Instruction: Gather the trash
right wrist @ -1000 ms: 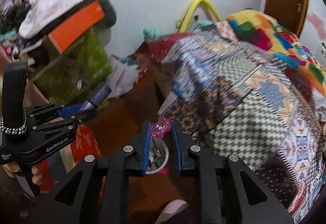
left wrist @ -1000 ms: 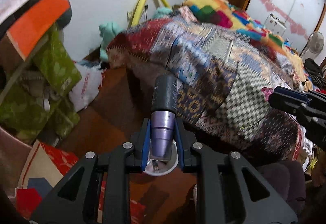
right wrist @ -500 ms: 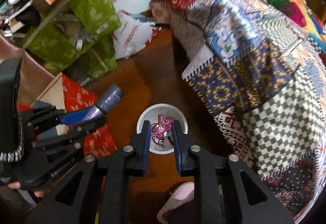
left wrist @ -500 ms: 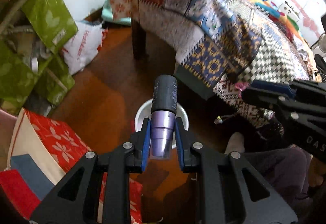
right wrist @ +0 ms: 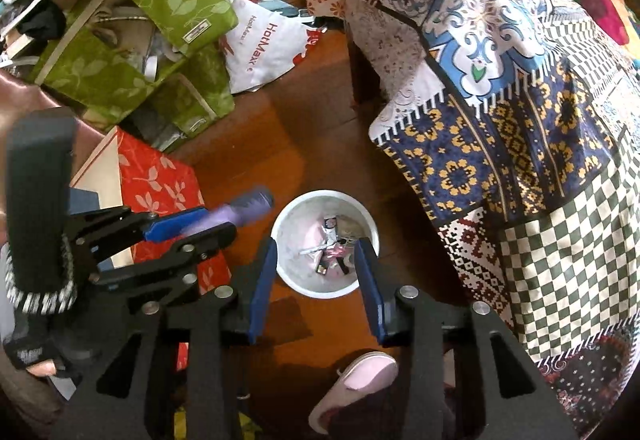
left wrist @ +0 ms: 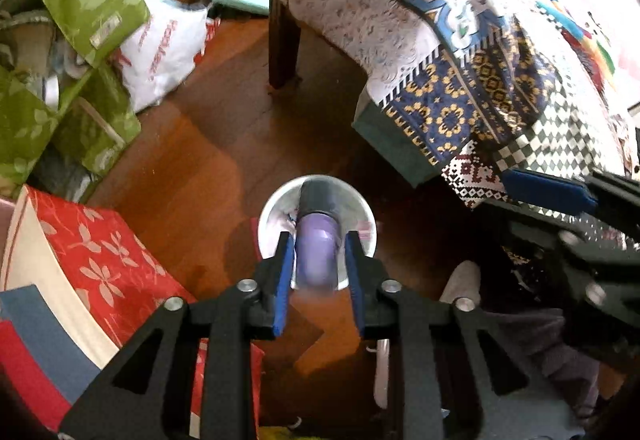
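left gripper: pinching purple, dark-capped plastic tube, long axis pointing down over round white bin
right gripper: spread, empty, directly above bin

I see a purple tube with a dark cap, blurred, pointing away over my white round bin on the wooden floor. Inside the bin, small scraps lie jumbled.

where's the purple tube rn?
Between the left gripper fingers, purple tube pointing at the white bin on the wood floor. From the right wrist view it sits just left of the bin rim.
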